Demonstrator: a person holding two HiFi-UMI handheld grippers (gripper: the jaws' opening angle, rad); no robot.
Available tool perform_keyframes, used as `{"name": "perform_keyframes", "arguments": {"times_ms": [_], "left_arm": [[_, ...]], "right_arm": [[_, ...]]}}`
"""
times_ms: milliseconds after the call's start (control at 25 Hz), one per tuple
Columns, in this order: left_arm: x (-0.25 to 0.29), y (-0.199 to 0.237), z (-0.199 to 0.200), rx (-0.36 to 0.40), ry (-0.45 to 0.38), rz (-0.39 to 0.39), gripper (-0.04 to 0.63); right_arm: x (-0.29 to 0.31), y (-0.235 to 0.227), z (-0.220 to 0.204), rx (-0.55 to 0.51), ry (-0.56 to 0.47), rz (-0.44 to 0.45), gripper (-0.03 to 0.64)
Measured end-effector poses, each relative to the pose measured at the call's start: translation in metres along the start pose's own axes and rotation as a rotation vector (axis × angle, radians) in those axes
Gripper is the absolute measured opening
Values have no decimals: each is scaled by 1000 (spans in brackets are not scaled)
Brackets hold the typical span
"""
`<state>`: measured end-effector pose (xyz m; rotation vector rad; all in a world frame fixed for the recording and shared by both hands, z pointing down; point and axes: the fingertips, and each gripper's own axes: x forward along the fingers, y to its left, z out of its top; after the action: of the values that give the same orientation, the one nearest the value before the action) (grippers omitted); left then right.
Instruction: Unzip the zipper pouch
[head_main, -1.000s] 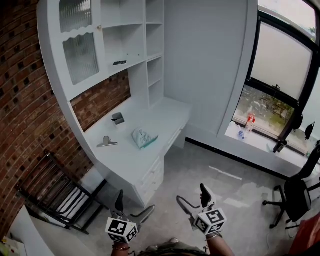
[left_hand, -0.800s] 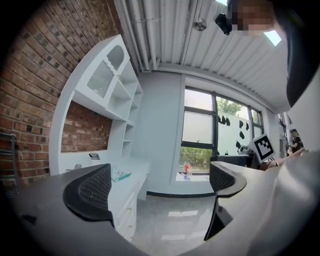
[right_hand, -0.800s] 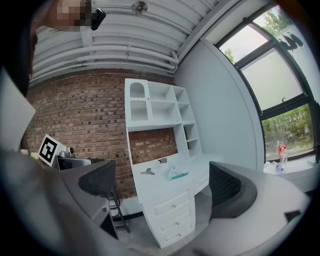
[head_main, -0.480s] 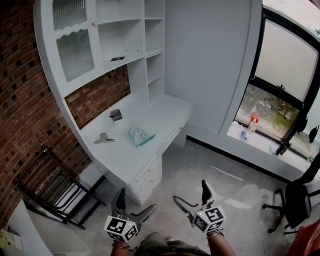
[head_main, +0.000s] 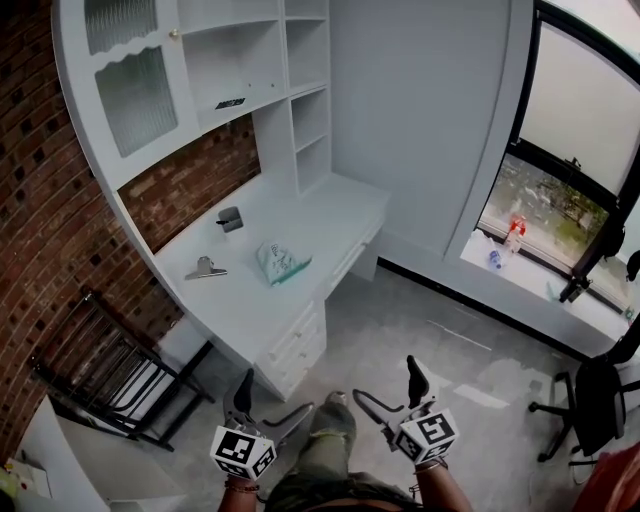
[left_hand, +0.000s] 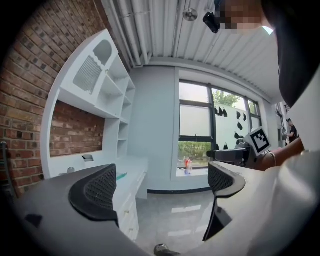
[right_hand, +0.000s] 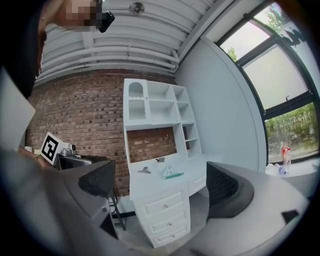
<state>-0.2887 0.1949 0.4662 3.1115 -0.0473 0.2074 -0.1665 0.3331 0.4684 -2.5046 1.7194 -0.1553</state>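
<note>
Centre-left of frame: pouch (head_main: 278, 262) on tabletop (head_main: 330, 215), well apart from me | left tongs (head_main: 272, 400) gape empty; right tongs (head_main: 385, 384) just been opening, empty | risk: pouch may slide if pulled unpinned.

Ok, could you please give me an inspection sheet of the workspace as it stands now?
Surface: white desk under built-in shelves.
Job's things: zipper pouch lying on the desk, untouched; zip state too small to tell.
Clutter: silver binder clip left of the pouch; small dark object behind it.
Grippers: left gripper and right gripper open, fingers empty, well short of the desk; the right's have just been opening.
Cables: nothing seen.
Surroundings: brick wall, black folding rack, window, office chair.
</note>
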Motion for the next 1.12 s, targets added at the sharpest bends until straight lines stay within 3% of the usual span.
{"name": "perform_keyframes", "arguments": {"times_ms": [400, 760, 960, 1120], "left_arm": [[96, 53, 3, 26, 7, 11, 568], [190, 132, 4, -6, 57, 29, 566], [235, 178, 5, 30, 99, 56, 567], [260, 215, 9, -9, 95, 83, 566]], "right_arm": [[83, -48, -3, -40, 23, 68, 532], [205, -112, 7, 0, 62, 72, 531], [277, -137, 6, -28, 106, 102, 531], [330, -149, 5, -29, 146, 141, 532]]}}
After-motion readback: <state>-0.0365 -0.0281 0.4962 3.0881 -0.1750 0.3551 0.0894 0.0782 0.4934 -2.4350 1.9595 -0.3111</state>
